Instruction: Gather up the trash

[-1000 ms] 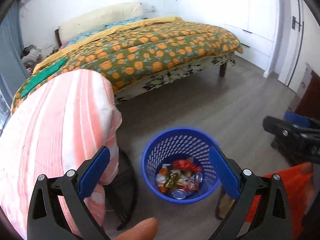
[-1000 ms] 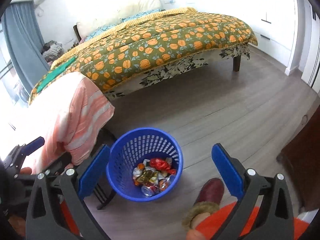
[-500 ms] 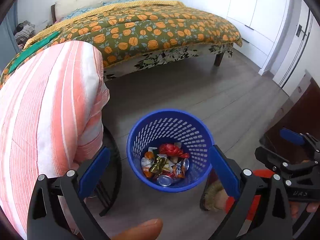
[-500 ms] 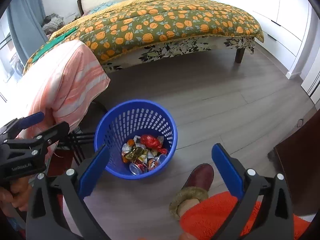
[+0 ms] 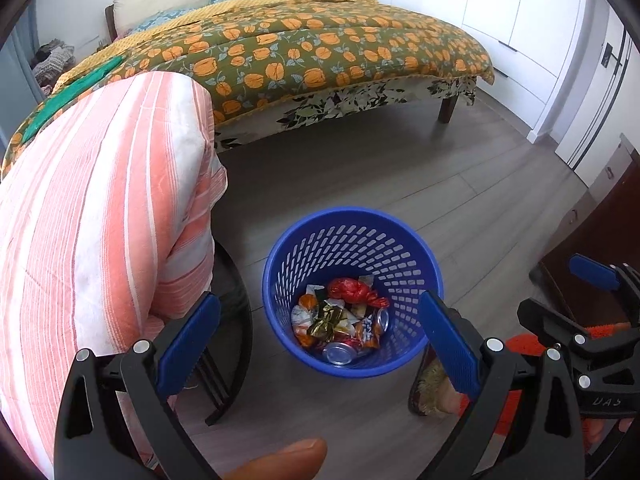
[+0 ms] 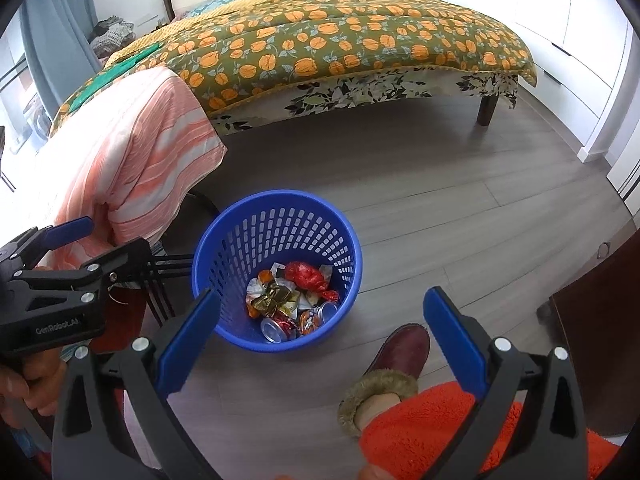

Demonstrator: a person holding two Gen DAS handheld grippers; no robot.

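A blue perforated trash basket stands on the grey wood floor; it also shows in the right wrist view. Inside lies trash: a red wrapper, gold and orange foil wrappers and crushed cans, also visible in the right wrist view. My left gripper is open and empty, above and in front of the basket. My right gripper is open and empty, above the basket's right front. Each gripper shows in the other's view: the right one, the left one.
A chair draped with an orange-and-white striped cloth stands left of the basket. A bed with a pumpkin-print quilt fills the back. A dark wooden cabinet is at right. The person's slipper is beside the basket.
Both grippers have moved down and closer to the basket, which now looks larger. Both stayed open and empty. The right gripper has come closer beside the left.
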